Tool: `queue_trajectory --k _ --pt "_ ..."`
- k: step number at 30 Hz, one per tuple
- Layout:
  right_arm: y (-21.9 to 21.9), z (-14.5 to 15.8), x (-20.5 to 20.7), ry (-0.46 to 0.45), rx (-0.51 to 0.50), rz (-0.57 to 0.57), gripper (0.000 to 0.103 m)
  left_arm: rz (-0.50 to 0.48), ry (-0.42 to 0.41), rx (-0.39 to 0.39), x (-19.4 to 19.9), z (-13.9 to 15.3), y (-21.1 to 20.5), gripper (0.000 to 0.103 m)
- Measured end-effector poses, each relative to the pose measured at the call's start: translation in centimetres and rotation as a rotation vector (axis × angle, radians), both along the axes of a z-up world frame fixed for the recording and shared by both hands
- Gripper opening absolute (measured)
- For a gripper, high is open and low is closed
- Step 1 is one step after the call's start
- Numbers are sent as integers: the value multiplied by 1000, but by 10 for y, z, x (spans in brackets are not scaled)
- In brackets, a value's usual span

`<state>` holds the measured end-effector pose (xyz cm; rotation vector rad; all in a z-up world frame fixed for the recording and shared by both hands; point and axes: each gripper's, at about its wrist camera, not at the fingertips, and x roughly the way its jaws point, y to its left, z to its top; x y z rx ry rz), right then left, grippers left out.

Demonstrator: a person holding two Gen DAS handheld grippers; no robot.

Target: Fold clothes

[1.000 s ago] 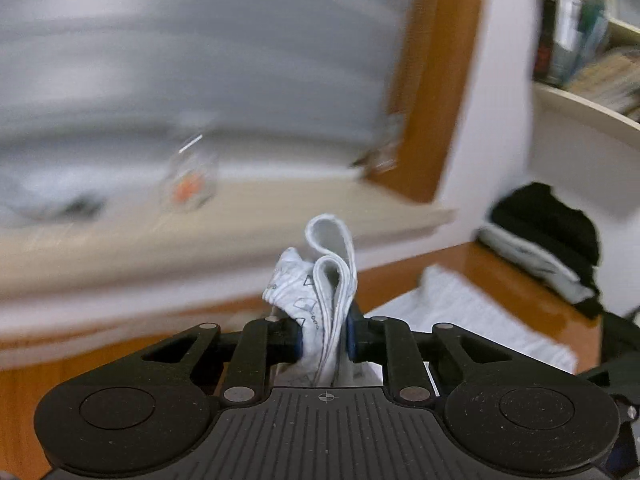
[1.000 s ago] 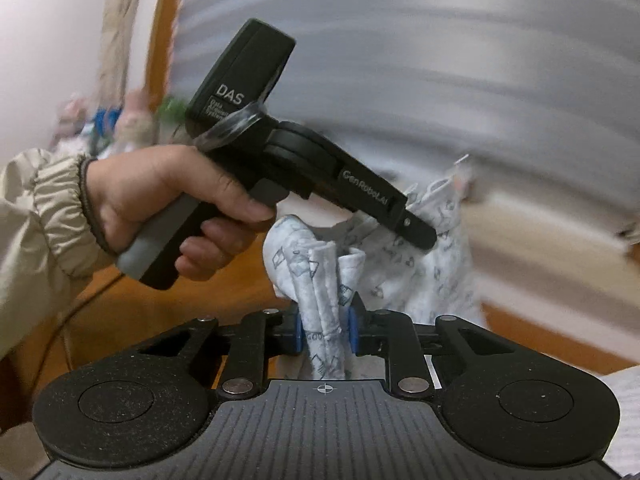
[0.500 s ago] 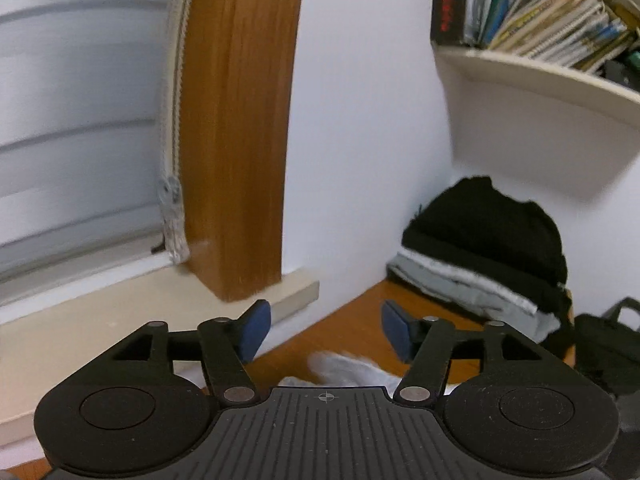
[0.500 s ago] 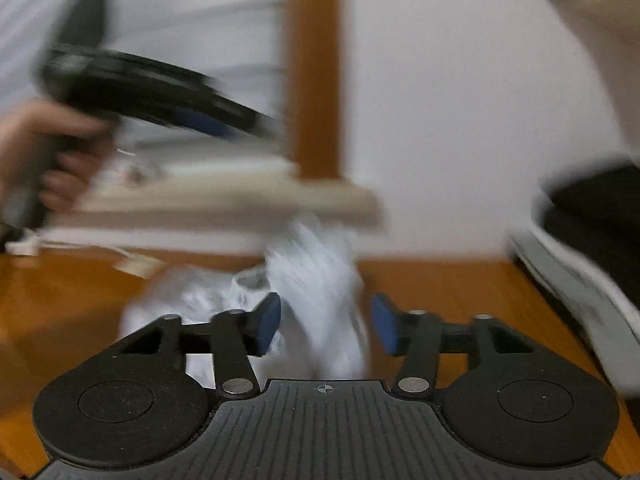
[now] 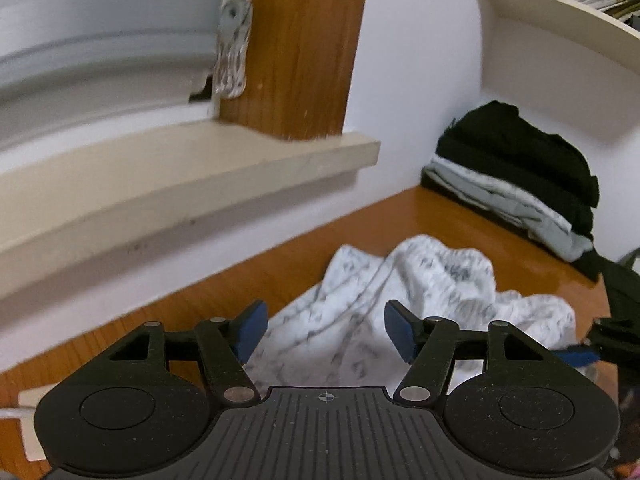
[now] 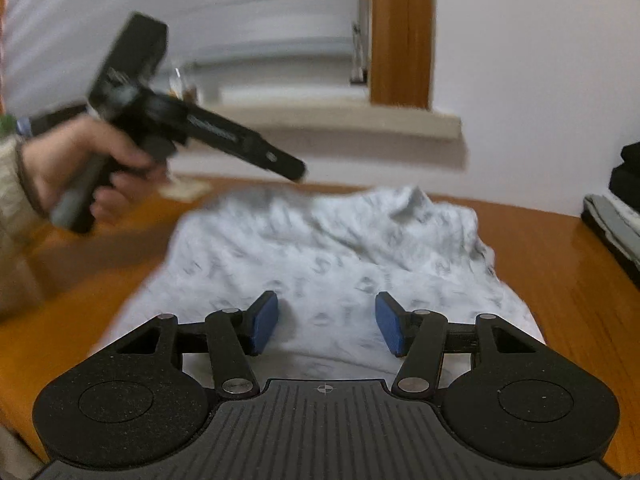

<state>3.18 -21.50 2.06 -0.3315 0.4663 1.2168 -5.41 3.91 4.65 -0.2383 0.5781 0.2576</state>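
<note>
**Garment on tabletop, both tools released**

I see the orange wooden tabletop [image 6: 560, 280] under a window sill [image 5: 180, 184]. A white printed garment [image 6: 320, 248] lies crumpled on it, spread ahead of both tools. At the right end by the wall, a stack of folded clothes [image 5: 516, 184], black on grey, sits apart from the garment. My left hand [image 6: 80, 168] holds the left gripper [image 5: 322, 332]; its fingers are released, nothing clamped. The right gripper [image 6: 326, 322] hovers over the garment, fingers likewise released, pads clear of the cloth.
</note>
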Motion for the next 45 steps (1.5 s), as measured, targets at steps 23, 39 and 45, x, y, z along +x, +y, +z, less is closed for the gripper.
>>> queue_trajectory --k 23,39,45 --pt "-101 -8 160 153 35 -241 56 -414 83 -4 139 -21 -54 42" --pt "-94 1 127 -9 40 -521 30 -205 -73 33 90 -4 -5 54" --pt "-87 20 70 -15 66 -412 51 -217 -55 24 22 -13 7 58"
